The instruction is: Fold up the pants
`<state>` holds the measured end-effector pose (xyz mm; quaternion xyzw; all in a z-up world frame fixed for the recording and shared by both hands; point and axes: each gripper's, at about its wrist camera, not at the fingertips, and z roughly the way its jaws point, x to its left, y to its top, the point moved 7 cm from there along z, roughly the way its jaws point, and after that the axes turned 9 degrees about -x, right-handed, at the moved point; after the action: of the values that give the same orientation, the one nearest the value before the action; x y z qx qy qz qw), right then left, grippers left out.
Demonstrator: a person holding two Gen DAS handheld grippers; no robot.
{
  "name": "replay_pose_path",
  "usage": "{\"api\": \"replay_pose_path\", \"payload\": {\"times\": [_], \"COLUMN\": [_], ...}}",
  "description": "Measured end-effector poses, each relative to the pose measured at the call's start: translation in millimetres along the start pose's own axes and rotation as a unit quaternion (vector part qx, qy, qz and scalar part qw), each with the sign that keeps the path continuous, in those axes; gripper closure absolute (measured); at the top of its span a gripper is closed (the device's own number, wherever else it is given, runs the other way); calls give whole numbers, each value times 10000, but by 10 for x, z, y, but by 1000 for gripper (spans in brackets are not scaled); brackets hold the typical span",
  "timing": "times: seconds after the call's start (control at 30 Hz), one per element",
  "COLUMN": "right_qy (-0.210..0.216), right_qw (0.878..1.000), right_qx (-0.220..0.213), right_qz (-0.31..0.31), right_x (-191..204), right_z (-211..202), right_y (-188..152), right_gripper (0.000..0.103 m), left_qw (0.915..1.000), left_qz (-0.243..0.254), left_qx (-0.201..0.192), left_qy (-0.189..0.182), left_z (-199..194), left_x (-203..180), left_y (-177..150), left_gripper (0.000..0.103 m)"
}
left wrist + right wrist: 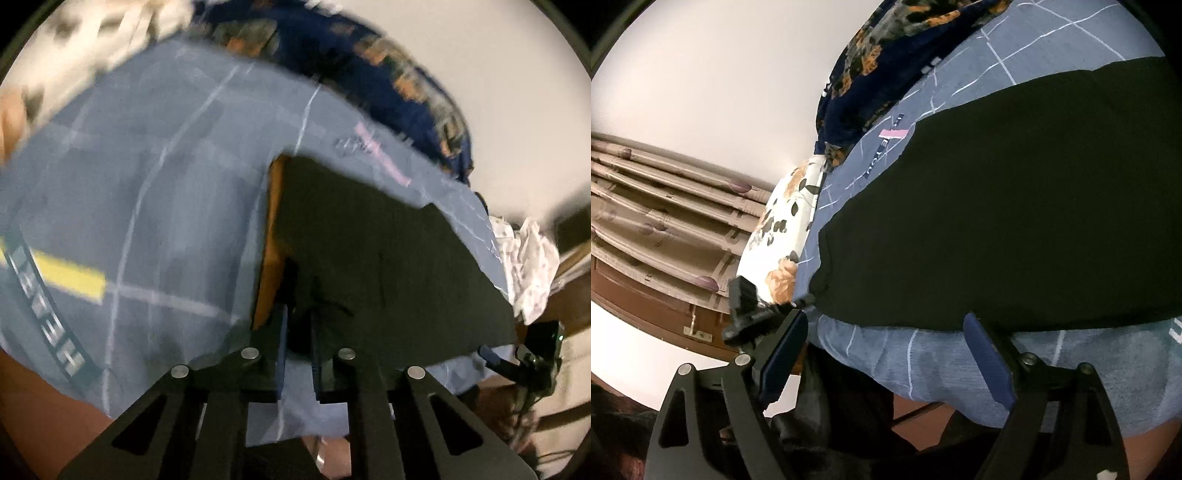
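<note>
I am pinching the black pants (388, 258) near the bed's (129, 192) near edge with my narrowed left gripper (297, 332), while my right gripper (886, 354), wide and empty, is waiting just short of the same hem.

A bed under a blue checked sheet (923, 369) carries black pants (1015, 203) at centre, and a flowered blanket (886, 66) at twelve o'clock.

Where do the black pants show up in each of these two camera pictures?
Left wrist view: the black pants fill the centre and right, an edge pinched between the left gripper.
Right wrist view: the pants spread across the right half, above the open right gripper.
Shared landmark: the pink strip on the blue sheet.
</note>
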<state>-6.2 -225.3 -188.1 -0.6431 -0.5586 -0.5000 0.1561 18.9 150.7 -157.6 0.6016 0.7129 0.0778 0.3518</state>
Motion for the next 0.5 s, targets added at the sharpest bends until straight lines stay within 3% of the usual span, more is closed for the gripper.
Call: {"api": "replay_pose_path", "payload": {"times": [0.07, 0.17, 0.23, 0.3, 0.5], "right_qy": [16, 27, 55, 153, 931], "right_qw": [10000, 9999, 9999, 9998, 9947], "right_qx": [4, 29, 56, 88, 413], "right_qz": [43, 93, 69, 29, -146], "right_x": [-16, -33, -19, 31, 464], "right_z": [8, 21, 27, 41, 298], "right_y": [-1, -9, -24, -37, -149], "right_gripper": [18, 18, 18, 17, 17], "left_qw": [9992, 9987, 9992, 9991, 9992], "left_qz": [375, 26, -154, 49, -3], "left_qx": [-11, 414, 327, 291, 253], "left_qy": [152, 306, 170, 310, 322], "left_z": [26, 242, 236, 236, 252], "left_x": [-65, 178, 241, 194, 213], "left_y": [-8, -183, -211, -207, -233], "left_gripper": [92, 92, 92, 92, 91]}}
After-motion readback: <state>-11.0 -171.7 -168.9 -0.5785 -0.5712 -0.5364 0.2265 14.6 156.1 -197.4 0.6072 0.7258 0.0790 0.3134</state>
